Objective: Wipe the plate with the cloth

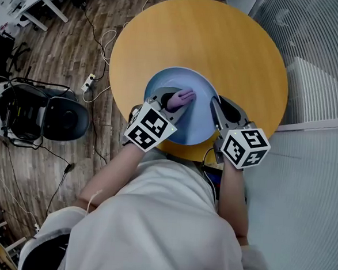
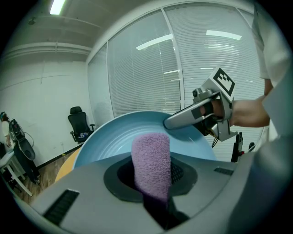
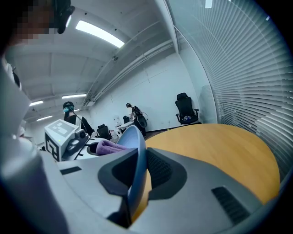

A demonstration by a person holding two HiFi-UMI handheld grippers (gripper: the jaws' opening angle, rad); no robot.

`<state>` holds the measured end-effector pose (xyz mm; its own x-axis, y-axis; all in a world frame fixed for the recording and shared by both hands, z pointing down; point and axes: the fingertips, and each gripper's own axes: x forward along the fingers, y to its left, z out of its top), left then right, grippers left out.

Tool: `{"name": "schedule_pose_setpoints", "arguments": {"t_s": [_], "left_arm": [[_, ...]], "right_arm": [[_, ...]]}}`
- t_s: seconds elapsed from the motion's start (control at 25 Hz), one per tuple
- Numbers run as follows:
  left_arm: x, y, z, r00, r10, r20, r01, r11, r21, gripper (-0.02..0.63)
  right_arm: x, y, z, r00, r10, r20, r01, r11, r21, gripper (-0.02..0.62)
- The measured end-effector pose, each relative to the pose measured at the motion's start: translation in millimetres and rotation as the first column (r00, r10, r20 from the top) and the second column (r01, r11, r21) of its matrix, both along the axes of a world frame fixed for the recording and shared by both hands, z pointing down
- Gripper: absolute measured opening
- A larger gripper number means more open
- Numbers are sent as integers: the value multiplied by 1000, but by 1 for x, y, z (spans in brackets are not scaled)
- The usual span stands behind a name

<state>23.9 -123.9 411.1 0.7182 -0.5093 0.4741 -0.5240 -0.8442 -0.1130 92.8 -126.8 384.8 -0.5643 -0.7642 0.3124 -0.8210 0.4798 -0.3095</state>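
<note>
A light blue plate is tilted up over the near edge of the round wooden table. My right gripper is shut on the plate's right rim, which runs edge-on between its jaws. My left gripper is shut on a folded purple cloth, held against the plate's inner face. In the left gripper view the cloth stands upright between the jaws, the plate behind it, the right gripper on the rim. The cloth also shows in the right gripper view.
The table stands beside a glass wall with blinds at the right. On the wooden floor at left lie cables and a power strip, with a black office chair nearby. The person's pale top fills the lower part of the head view.
</note>
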Motion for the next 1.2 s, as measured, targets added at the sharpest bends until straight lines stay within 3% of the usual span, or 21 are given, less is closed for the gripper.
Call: {"name": "schedule_pose_setpoints", "arguments": {"t_s": [0.84,1.2], "left_arm": [[39,13,-10,990,135,-30,-135,991,-7,81],[33,15,-7,990,135,-31,-135,991,-2,81]], "right_arm": [[-12,-18,-5,1000,2,28,-3,1000,22,48],[-8,-13,-7,999,32,35,-34,998,59,46]]}}
